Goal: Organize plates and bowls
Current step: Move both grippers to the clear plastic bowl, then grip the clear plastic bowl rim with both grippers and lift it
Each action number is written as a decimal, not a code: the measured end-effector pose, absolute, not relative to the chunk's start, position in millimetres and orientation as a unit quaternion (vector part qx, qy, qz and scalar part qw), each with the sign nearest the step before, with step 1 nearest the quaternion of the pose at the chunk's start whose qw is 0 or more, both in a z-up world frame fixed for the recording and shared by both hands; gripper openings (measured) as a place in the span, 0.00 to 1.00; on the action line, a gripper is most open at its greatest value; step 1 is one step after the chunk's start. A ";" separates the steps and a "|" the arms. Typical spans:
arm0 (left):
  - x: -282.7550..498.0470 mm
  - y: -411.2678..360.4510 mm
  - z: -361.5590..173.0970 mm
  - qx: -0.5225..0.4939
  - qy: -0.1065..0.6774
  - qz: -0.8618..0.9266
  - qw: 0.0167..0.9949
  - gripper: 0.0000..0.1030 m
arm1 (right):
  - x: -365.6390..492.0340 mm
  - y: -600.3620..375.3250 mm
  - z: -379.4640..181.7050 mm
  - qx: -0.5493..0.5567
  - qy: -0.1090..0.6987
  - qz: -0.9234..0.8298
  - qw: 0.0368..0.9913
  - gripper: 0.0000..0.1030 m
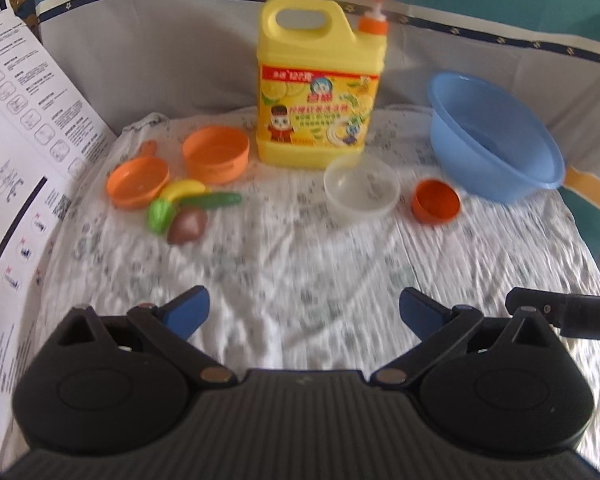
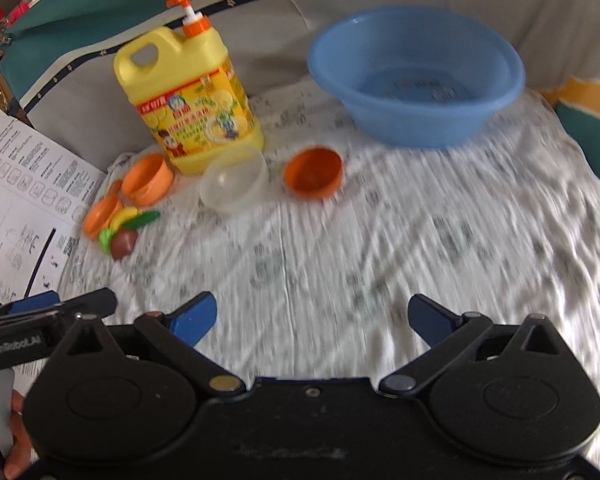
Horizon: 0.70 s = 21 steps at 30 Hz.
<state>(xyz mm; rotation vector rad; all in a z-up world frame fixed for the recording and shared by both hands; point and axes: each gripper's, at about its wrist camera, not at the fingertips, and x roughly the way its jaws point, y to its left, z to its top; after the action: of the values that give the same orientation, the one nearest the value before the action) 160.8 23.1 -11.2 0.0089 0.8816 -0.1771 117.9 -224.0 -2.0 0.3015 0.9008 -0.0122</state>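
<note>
We find the dishes in the middle band of both frames. The clear bowl (image 1: pixel 361 189) sits just below the yellow detergent jug (image 1: pixel 320 80), with the small orange bowl (image 1: pixel 436 201) near it to the right and the big blue basin (image 1: pixel 496 136) further right, toward the upper right. At centre left lie the orange bowl (image 1: pixel 216 153) and, beside it, the shallow orange pan (image 1: pixel 137 182) with its handle pointing up-left. Toy food (image 1: pixel 184 208) crowds against the pan's lower right edge: a banana, a green vegetable, a leafy piece, a brown piece.

Our left gripper (image 1: pixel 304 312) and right gripper (image 2: pixel 312 320) both hover low in their frames with jaws spread wide and nothing between them, well apart from every dish.

We judge the risks so: the clear bowl looks light and thin, so a pinch on its rim could tip or skid it on the wrinkled cloth (image 1: pixel 300 256); reaching for the pan could scatter the toy food; the tall jug could be knocked when lifting the bowls beside it.

The right wrist view shows "GenRobot.AI" on the other gripper's body at lower left. The jug label and the printed sheet (image 1: pixel 20 128) at the left edge are too blurred to read.
</note>
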 end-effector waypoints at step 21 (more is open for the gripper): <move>310.6 -12.6 -75.6 -0.028 0.455 -0.069 0.887 0.93 | 287.1 -208.0 -21.7 0.144 0.413 0.038 0.898 0.68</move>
<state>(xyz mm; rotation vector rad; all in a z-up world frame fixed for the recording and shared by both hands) 310.6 -12.6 -75.6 -0.0589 0.9468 -0.1428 287.1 -208.0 -21.7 0.2990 0.8554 0.0788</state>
